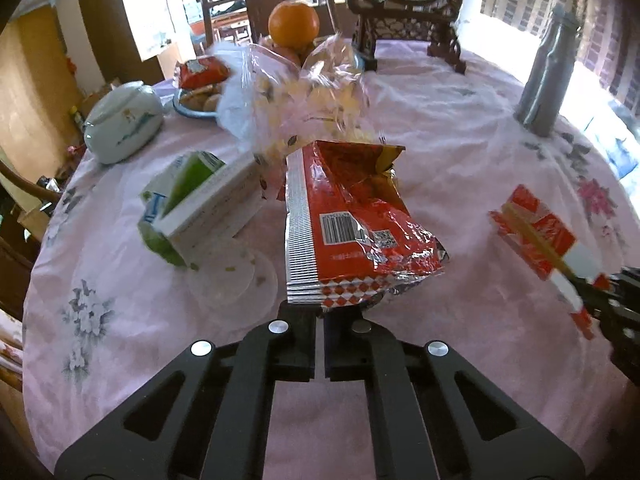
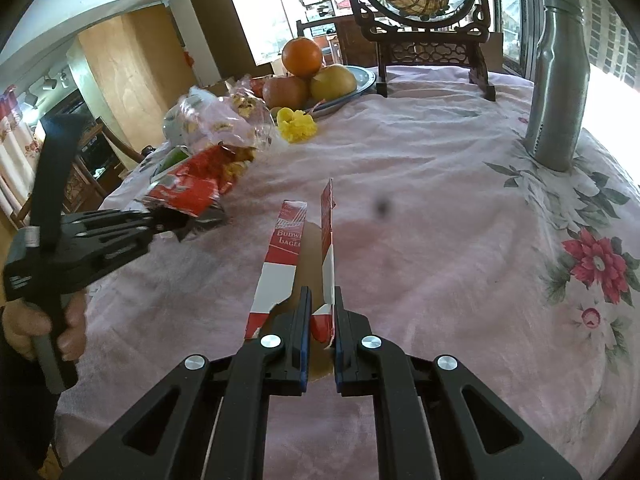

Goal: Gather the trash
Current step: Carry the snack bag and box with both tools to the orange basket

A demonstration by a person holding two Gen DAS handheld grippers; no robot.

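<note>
Crumpled red snack bag (image 1: 352, 216), torn carton (image 2: 280, 264)

Both my grippers are matte black plastic with triangular cutouts in the linkage arms and round silver bolt heads at the pivots, four showing on each. The right gripper (image 2: 322, 300) has blue pads lining the inner faces of its fingers. From the right cam, the left gripper (image 2: 176, 224) has a grey handle below the body, a black strap rising above it, and a small silver clamp beside the strap.
</note>
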